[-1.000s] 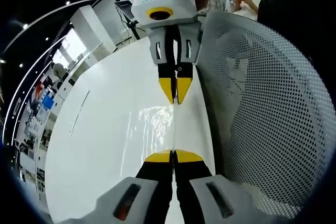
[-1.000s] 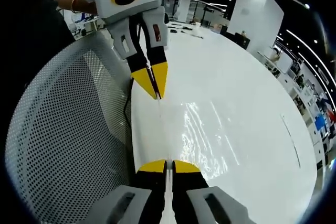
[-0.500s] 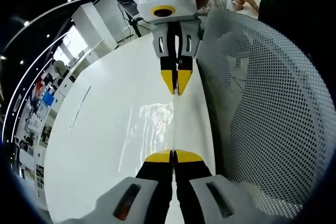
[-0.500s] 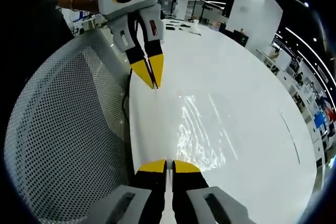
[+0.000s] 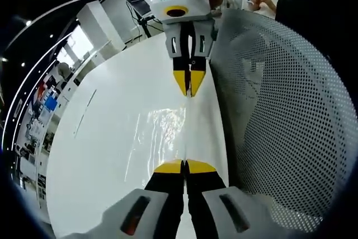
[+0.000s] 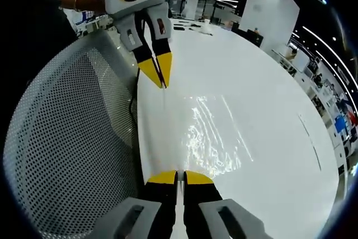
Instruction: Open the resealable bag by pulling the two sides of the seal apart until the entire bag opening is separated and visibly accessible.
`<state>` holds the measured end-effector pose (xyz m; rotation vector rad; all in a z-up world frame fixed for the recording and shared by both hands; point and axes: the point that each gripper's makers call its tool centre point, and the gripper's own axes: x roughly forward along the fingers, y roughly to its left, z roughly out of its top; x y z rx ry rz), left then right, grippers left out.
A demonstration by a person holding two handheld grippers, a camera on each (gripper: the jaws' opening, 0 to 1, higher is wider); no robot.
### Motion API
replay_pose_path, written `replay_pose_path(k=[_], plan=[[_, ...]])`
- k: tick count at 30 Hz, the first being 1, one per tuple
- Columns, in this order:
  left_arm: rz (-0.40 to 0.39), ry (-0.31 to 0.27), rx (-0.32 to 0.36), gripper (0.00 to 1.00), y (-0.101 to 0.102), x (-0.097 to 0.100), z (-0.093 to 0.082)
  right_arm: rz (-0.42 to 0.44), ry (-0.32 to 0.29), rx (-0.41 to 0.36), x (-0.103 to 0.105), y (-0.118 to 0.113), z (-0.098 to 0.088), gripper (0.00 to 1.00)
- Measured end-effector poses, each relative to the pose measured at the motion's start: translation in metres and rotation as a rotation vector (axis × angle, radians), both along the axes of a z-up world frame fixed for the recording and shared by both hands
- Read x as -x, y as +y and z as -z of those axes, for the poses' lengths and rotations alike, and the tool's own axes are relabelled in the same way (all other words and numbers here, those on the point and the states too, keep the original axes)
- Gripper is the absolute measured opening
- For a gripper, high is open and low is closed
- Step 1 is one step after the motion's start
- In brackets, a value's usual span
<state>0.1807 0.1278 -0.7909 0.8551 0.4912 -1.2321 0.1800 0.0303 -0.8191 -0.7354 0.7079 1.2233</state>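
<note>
A clear resealable bag (image 5: 162,130) hangs stretched between my two grippers above the white table (image 5: 95,160), showing mostly as glare and wrinkles. In the left gripper view my left gripper (image 5: 184,166) is shut on the bag's near edge, and my right gripper (image 5: 189,90) pinches the far end, held by a hand. The right gripper view mirrors this: my right gripper (image 6: 179,177) is shut on the near edge of the bag (image 6: 212,132), and my left gripper (image 6: 161,79) is shut on the far end. The seal runs as a thin taut line between the tips.
A white perforated chair back (image 5: 279,116) stands close beside the table edge, on the right in the left gripper view and as the same chair back (image 6: 67,138) on the left in the right gripper view. The table (image 6: 268,88) stretches wide. Desks and a seated person lie far behind.
The two grippers have drawn farther apart along the seal line, each looking smaller and higher in the other's view. The bag between them is pulled longer and tauter.
</note>
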Motion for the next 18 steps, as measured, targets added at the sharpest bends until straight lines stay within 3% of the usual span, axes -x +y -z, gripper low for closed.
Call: replay_pose_path(k=[18], plan=[[0.010, 0.011, -0.021, 0.00, 0.0017, 0.0033, 0.0041, 0.007, 0.010, 0.009, 0.0022, -0.0053, 0.0050, 0.00]])
